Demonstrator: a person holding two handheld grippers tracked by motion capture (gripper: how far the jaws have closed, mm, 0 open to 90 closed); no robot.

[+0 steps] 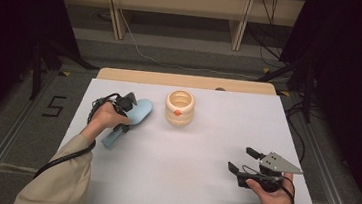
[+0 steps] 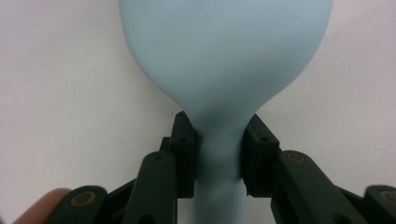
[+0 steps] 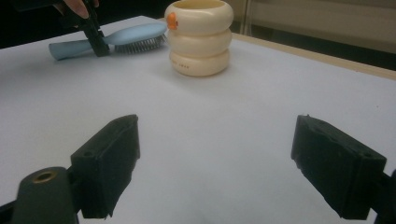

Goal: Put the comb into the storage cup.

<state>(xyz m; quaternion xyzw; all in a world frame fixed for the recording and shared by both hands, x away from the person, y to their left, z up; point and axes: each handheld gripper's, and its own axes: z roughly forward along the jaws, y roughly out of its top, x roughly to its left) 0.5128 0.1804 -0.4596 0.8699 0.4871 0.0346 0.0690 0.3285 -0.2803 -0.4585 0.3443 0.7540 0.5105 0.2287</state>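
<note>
Left gripper (image 2: 218, 154): in its own view we see both black jaws set against the narrow neck of the hairbrush, one on each side, pads (image 2: 184, 156) touching the plastic; we read this as clamped on the handle

Left gripper, high view (image 1: 127, 108): held in the person's left hand (image 1: 104, 117) at the table's left, over the brush

Hairbrush (image 2: 224, 60): pale blue, lying flat on the table; the broad oval head points away from the left gripper's camera and the handle runs back between the jaws

Hairbrush, high view (image 1: 140, 112): left of the holder and near it, not touching; the head lies toward the holder, the handle toward the person

Hairbrush, right gripper view (image 3: 126, 38): we note dark bristles under the head, facing the table

Holder (image 1: 179, 108): cream, built of three stacked rounded rings, open at the top, upright at the table's far middle, with a small orange mark (image 1: 177, 113) on its side

Right gripper (image 1: 246, 162): held in the person's right hand (image 1: 274, 196) at the near right, well apart from brush and holder

Right gripper jaws: in its own view (image 3: 229, 168) we see them standing wide apart with bare table between them

Table (image 1: 186, 178): white top, wooden strip along its far edge
</note>
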